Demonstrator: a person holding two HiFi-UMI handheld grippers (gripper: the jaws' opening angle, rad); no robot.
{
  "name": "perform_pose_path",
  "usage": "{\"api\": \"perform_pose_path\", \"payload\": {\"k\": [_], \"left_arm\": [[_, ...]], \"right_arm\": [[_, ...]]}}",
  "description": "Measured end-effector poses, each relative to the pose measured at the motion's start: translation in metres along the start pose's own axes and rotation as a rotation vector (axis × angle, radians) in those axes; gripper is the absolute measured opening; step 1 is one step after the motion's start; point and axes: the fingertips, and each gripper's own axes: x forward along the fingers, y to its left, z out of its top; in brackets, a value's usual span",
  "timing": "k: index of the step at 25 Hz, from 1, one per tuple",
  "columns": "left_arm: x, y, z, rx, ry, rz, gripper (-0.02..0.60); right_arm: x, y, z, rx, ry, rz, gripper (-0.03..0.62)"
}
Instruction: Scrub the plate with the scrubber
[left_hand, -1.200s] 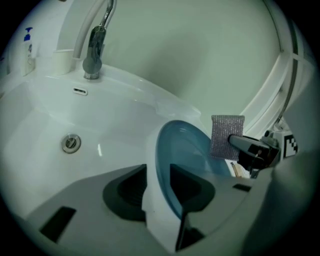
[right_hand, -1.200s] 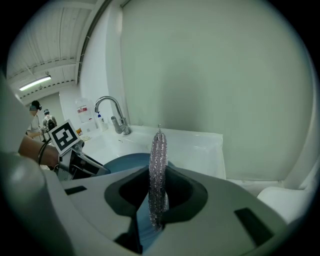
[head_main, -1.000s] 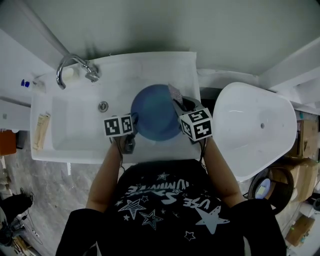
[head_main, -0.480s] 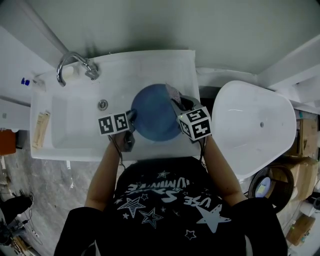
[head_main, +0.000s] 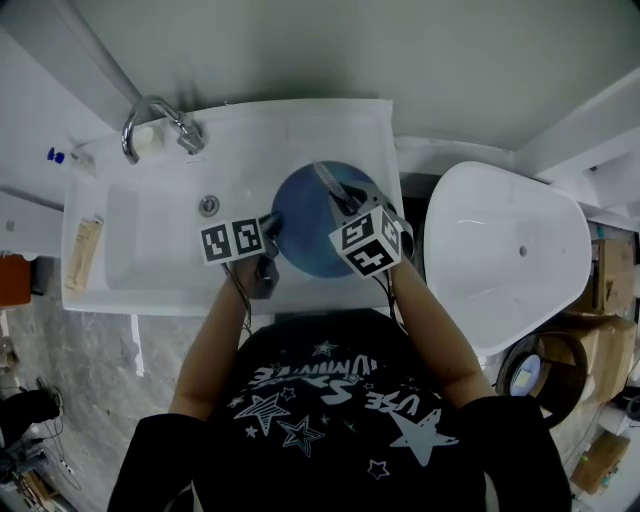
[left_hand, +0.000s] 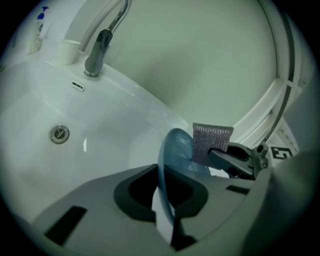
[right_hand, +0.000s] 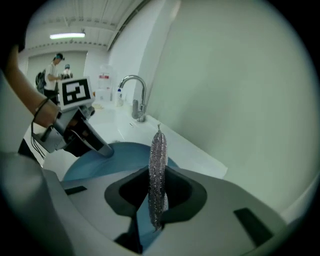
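Pinching the plate (left_hand: 175, 150), left claw (left_hand: 167, 200) faces right claw (right_hand: 156, 195) holding scrubber (right_hand: 158, 150).

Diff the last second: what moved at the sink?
The right gripper rolled and swung left, carrying the scrubber from the right edge of the plate in over its face. Left gripper stays clamped on the plate's rim; sink unchanged.

Person: black short-sleeved T-shirt (head_main: 340, 420) printed with white stars and white lettering.
Left gripper (head_main: 269, 228), right gripper (head_main: 335, 195): grey moulded bodies with a dark recess behind the jaws. Each carries a white cube (head_main: 232, 241) bearing black square markers.
Thin dark cables (head_main: 243, 305) run along the forearms.
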Motion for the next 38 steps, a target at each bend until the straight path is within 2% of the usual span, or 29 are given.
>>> {"api": "perform_pose_path", "payload": {"k": [3, 7, 17, 23, 29, 31, 35, 38], "left_arm": [[-0.003, -0.008, 0.001, -0.019, -0.02, -0.018, 0.028], [-0.007, -0.016, 0.003, -0.022, -0.027, -0.036, 0.029], [-0.011, -0.028, 0.008, -0.051, -0.039, -0.081, 0.032], [-0.011, -0.031, 0.011, -0.039, -0.05, -0.081, 0.035], [-0.013, -0.036, 0.014, -0.029, -0.041, -0.091, 0.041], [-0.013, -0.038, 0.014, -0.028, -0.037, -0.091, 0.041], [-0.012, -0.039, 0.016, -0.037, -0.039, -0.092, 0.043], [-0.013, -0.039, 0.022, -0.04, -0.049, -0.088, 0.043]], "right_arm": [[0.006, -0.007, -0.002, -0.133, 0.113, -0.087, 0.081], [0.013, -0.004, -0.005, -0.239, 0.199, -0.127, 0.081], [0.019, 0.009, -0.006, -0.364, 0.238, -0.137, 0.083], [0.017, 0.006, -0.02, -0.334, 0.323, -0.139, 0.081], [0.017, 0.001, -0.02, -0.285, 0.306, -0.17, 0.081], [0.018, 0.005, -0.015, -0.327, 0.296, -0.157, 0.083], [0.022, 0.03, -0.002, -0.415, 0.238, -0.061, 0.083], [0.02, 0.04, 0.007, -0.497, 0.207, -0.025, 0.084]]}}
